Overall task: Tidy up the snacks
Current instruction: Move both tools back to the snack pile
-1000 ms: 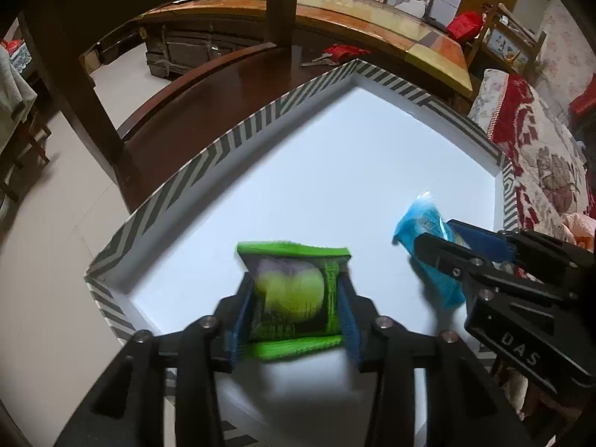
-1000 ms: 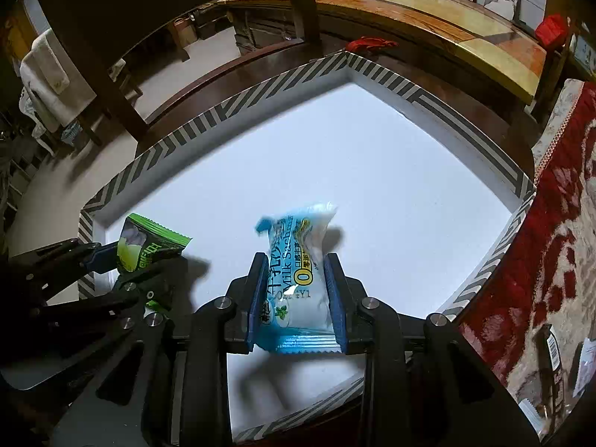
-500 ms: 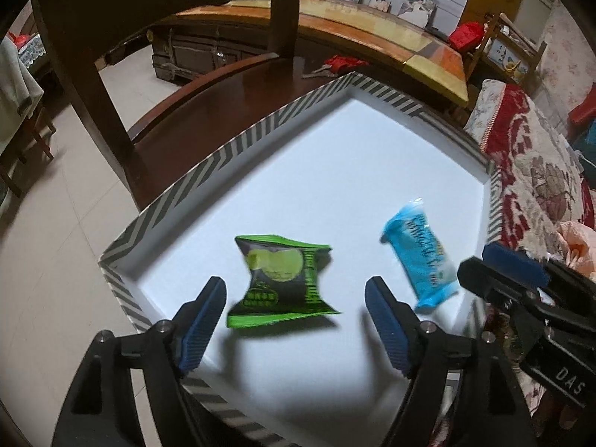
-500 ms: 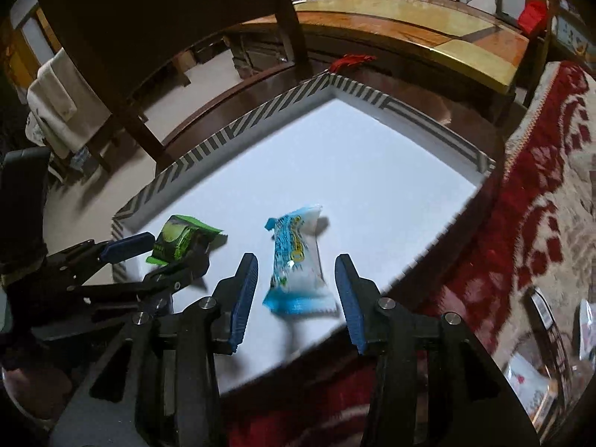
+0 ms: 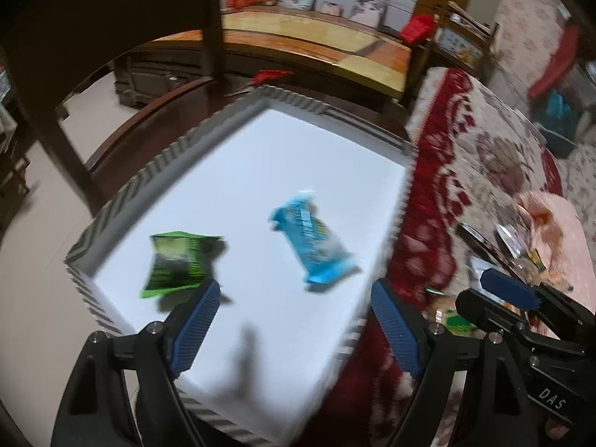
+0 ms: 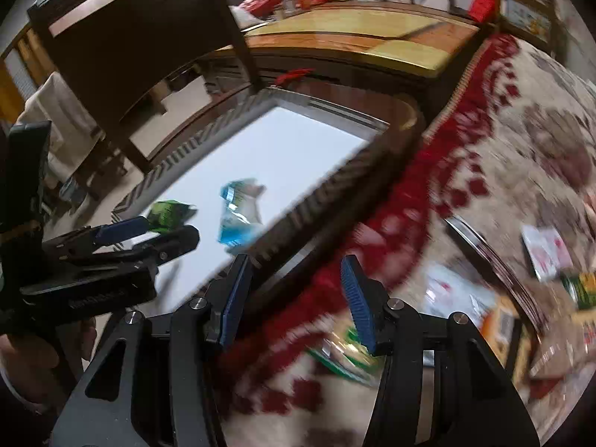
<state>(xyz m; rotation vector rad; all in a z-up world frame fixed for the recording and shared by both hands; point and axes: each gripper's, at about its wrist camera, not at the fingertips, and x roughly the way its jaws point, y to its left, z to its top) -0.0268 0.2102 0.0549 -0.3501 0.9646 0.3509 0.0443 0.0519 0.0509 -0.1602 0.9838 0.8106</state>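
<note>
A green snack packet (image 5: 178, 262) and a light-blue snack packet (image 5: 314, 246) lie loose on the white floor of a shallow box with a striped rim (image 5: 123, 201). My left gripper (image 5: 294, 294) hangs above the box's near end, its jaws opening, with nothing between them. My right gripper (image 6: 296, 272) has drawn off to the right over the red-patterned cloth (image 6: 484, 156), its jaws opening and empty. In the right wrist view the two packets, green (image 6: 169, 212) and blue (image 6: 238, 216), rest in the box (image 6: 327, 186). The views are blurred.
More snack packets (image 6: 547, 257) and a round tray rim (image 6: 480, 246) lie on the patterned cloth at right. The box sits on a dark wooden chair seat (image 5: 149, 123). A wooden sideboard (image 5: 316, 52) stands behind. A hand (image 6: 26, 357) holds the left gripper.
Both grippers let go of their packets, which now lie in the box. Both pulled back and up; the right one swung right over the cloth.
</note>
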